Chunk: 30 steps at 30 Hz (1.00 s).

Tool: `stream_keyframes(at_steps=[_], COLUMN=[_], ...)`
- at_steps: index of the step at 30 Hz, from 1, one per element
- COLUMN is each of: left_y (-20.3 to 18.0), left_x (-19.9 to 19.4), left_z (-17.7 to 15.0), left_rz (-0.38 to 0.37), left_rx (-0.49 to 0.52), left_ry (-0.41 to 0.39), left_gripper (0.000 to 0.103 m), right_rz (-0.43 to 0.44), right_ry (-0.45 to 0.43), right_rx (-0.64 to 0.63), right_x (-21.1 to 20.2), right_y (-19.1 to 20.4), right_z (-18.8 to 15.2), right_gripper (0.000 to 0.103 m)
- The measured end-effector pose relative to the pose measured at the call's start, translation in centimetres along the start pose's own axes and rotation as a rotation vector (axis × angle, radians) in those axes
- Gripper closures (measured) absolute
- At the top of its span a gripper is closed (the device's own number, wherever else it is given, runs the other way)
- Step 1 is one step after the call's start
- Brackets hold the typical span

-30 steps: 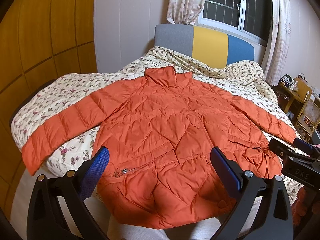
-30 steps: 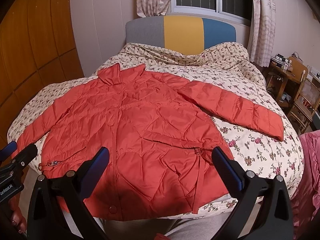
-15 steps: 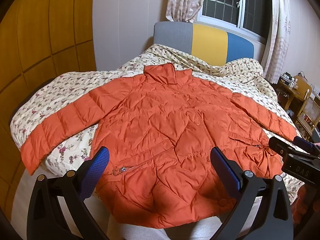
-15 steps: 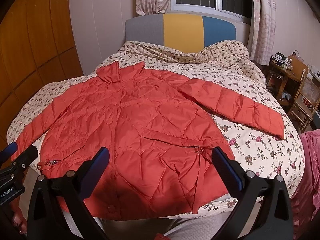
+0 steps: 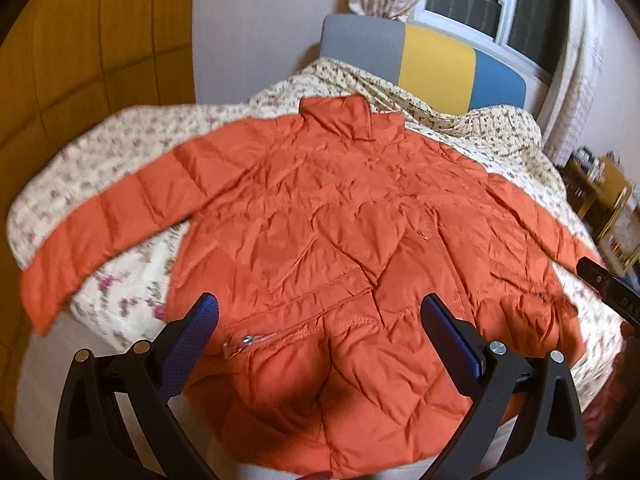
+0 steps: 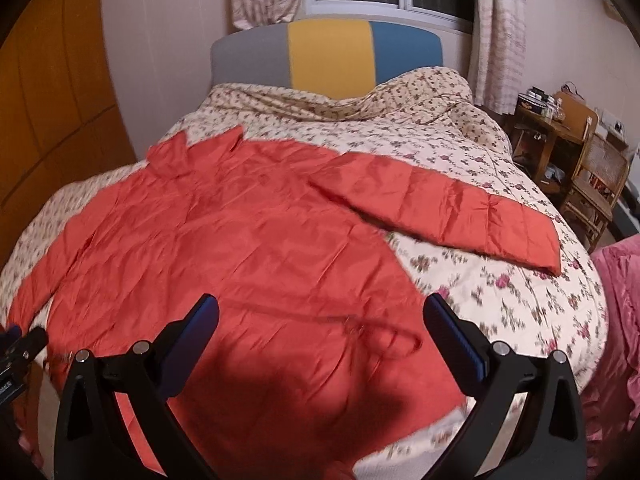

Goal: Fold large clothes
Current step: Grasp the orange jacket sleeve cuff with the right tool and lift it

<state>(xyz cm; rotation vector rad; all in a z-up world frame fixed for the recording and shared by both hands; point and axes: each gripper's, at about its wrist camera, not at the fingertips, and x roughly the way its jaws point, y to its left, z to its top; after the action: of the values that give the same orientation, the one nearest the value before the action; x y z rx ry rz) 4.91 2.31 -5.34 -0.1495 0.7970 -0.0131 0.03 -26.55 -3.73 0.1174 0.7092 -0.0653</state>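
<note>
So far nothing is being folded: the puffy quilted orange jacket [image 5: 328, 248] is lying flat, front up, on the floral quilted bedspread [image 6: 500, 296], both sleeves spread and its hem hanging over the near edge. I am holding my left gripper [image 5: 320, 332] and right gripper [image 6: 320, 332] wide and empty above that hem. Compared with a moment ago, both are coming in lower and closer, the jacket now filling more of each view.

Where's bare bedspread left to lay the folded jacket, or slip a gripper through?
Free: the floral bedspread between the jacket's right sleeve and the bed's near right edge, and the strip from collar to headboard. A small wedge shows under the left sleeve. The jacket's body crowds the centre and near edge.
</note>
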Motion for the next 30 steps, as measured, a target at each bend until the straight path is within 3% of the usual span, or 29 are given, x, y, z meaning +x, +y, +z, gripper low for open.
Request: stream_keyframes(at_steps=[3,8,13,16,18,21,24,30], left_y=[1.4,2.3,4.1,4.8,5.1,5.9,6.6,7.8], left_x=[1.7,5.1,9.2,11.3,12.5,14.3,15.9,17.5], left_z=[0.9,2.6,4.8,6.0,6.7,7.7,8.0,7.1], left_rz=[0.009,0.123,0.147,0.19,0.2,0.184,0.221,0.193], left_rx=[-0.044,0.014,0.002,-0.017,-0.034,-0.091,-0.111,-0.152], left_ry=[-0.014,-0.019,0.019,0.024,0.027,0.023,0.007,0.026], left_gripper=[0.003,0.003,0.003,0.003,0.003,0.003,0.003,0.003], right_rz=[0.102,0.019,-0.045,-0.028,-0.018,-0.015,-0.037,-0.034], right_ry=[0.003,0.099,0.128,0.146,0.161,0.083,0.033,-0.11], right_rx=[0.023,0.181,0.412,0.588,0.705,0.808,0.91,1.145], right_x=[2.5,7.2,11.2,13.2,14.2,14.3,14.4,14.4], right_y=[-2.3,-7.8,-14.9,-18.6,-20.8,-22.9,-25.1,-29.6], right_z=[1.2,2.1,2.2,1.6,1.1,1.2,1.2,0.9], right_gripper=[0.002,0.002,0.002,0.002,0.01,0.02,0.031,0.033])
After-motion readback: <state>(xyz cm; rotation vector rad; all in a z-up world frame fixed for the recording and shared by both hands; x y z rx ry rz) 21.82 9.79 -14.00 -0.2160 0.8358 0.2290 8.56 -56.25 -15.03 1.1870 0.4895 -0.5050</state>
